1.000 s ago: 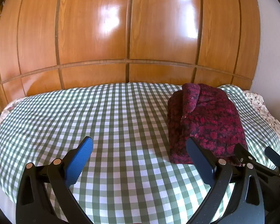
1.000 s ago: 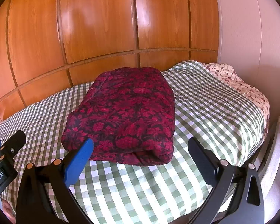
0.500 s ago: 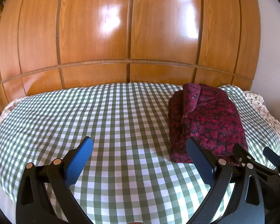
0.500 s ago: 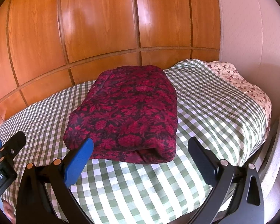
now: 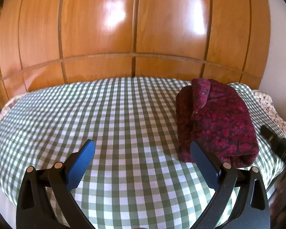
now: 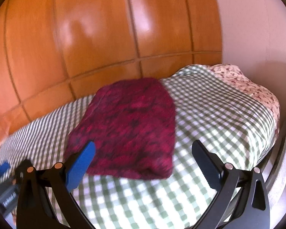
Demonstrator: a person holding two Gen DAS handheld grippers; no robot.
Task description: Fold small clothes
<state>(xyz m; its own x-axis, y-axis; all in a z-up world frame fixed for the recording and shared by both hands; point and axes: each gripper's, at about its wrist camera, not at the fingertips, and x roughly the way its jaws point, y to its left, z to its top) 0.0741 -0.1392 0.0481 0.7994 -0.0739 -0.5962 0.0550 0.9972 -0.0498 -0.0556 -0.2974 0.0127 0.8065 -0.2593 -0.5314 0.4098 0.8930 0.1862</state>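
Observation:
A dark red flowered garment lies folded into a thick rectangle on the right part of the green-checked bed. It also shows in the right wrist view, blurred. My left gripper is open and empty above the bed's near edge, left of the garment. My right gripper is open and empty, just short of the garment's near end. Its dark body shows at the right edge of the left wrist view.
A glossy wooden wardrobe wall stands behind the bed. A flowered sheet or pillow lies at the bed's right end by a pale wall. The bed frame edge shows at the right.
The right gripper has swung to the right and back a little, so its view is blurred. The left gripper has hardly moved. The garment lies as before.

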